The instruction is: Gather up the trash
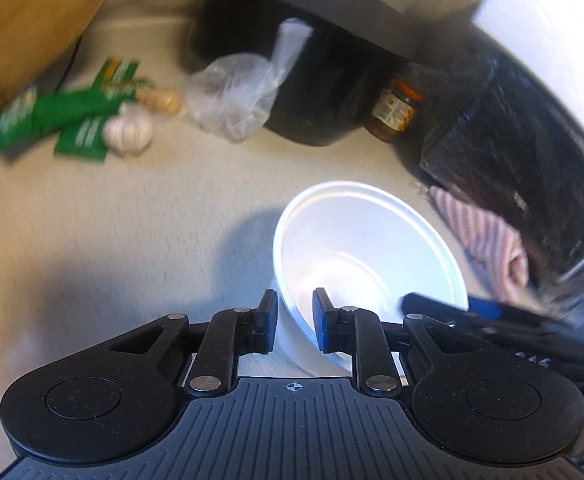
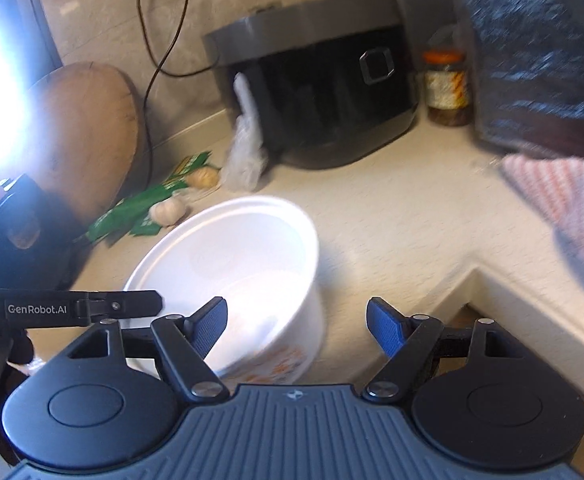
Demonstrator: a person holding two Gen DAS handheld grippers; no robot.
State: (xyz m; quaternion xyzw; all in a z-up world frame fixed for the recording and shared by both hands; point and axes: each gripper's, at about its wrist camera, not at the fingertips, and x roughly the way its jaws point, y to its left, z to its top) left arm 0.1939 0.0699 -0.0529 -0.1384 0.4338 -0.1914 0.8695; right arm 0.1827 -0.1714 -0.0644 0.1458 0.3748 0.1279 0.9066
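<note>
The left tongs [image 1: 294, 326] pinch the near wall of a white paper bowl [image 1: 366, 248], one pad outside and one inside the rim, tipping it slightly off the pale surface [image 1: 132, 220] close to that surface's front edge; the right tongs [image 2: 297, 328] hang wide and hold nothing just beside the bowl, with the inner corner of the surface's edge to their right. The grip looks thin: only a narrow bite of a light, flexible wall is held, so the bowl could slip or buckle if it is swung fast, and motion blur in both views suggests a quick hand. The wide right tongs sit near enough to knock the bowl loose. More likely trash waits toward the back edge: a crumpled clear bag [image 1: 236, 96] against a black cooker [image 1: 312, 60], and green packets [image 1: 72, 116] mixed with garlic [image 1: 128, 130] and a ginger piece [image 1: 160, 100], which risk being swept up by mistake. A jar [image 1: 396, 110] stands beside the cooker, a striped cloth [image 1: 480, 236] lies at the right. "GenRobot.AI" reads clearly on the left tongs' arm in the right view; print on the packets, the jar label and the bowl's orange pattern is too blurred to read.
</note>
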